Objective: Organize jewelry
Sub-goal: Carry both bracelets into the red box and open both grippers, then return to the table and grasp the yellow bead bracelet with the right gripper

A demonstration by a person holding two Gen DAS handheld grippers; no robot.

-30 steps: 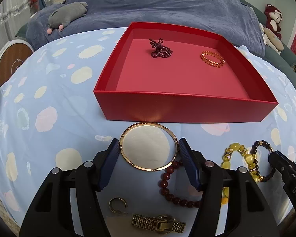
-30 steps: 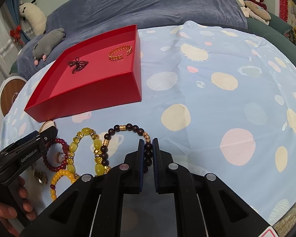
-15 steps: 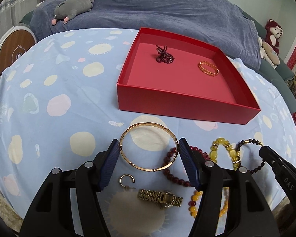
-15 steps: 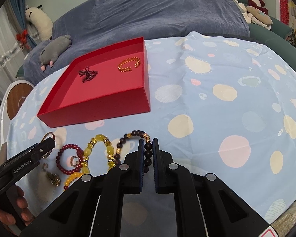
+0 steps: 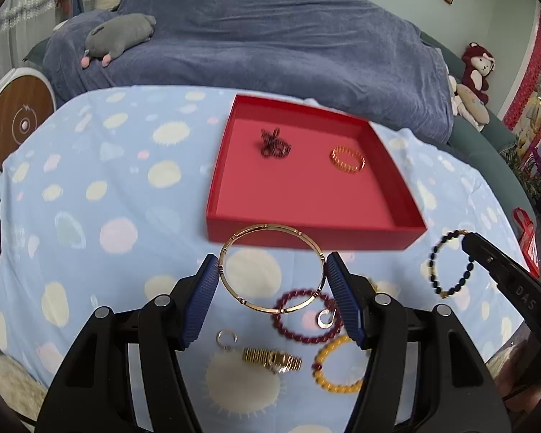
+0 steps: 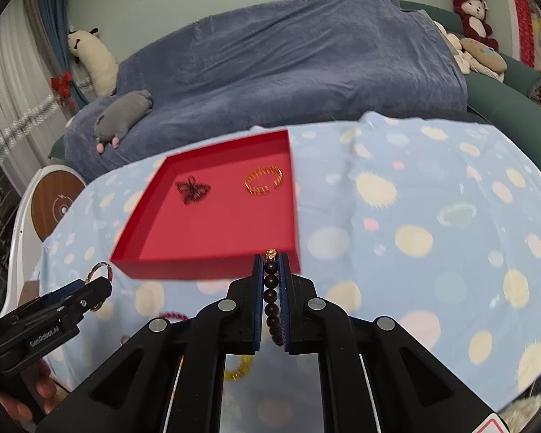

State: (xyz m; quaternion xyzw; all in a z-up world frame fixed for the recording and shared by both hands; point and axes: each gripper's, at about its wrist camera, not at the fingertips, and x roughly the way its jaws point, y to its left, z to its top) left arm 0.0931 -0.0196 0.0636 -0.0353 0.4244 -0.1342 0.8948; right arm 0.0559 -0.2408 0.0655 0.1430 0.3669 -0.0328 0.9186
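Between the left gripper (image 5: 272, 281) pads sits a thin rigid gold bangle (image 5: 271, 272), pinched across its width at mid-ring, lifted off the bench and hovering just short of the near wall of the shallow red cardboard tray (image 5: 306, 236). Jaws wide, set by the ring's own span. Likely light, stiff, slick metal: the edge-on grip could let it pivot or squirt out, so keep squeeze steady and carry it level.

Right gripper (image 6: 271, 288) is nearly closed on a dark brown beaded bracelet (image 6: 271, 297) with a gold bead at top; the left view shows its loop hanging free below the tip, off the bench. Probably soft, floppy, elasticated; it will swing, so lower it in rather than drop it.

Tray already holds a dark red tangled bead string (image 5: 275, 144) and a small orange-gold link bracelet (image 5: 347, 158), well apart, with bare floor in front of both.

Below the left gripper, on the blue spotted cloth (image 5: 108, 187): dark red bead bracelet (image 5: 304, 315), yellow bead bracelet (image 5: 337, 366), gold watch (image 5: 272, 358), two small hoop earrings (image 5: 227, 337).

Judgement: both pieces go over the tray's near wall next.
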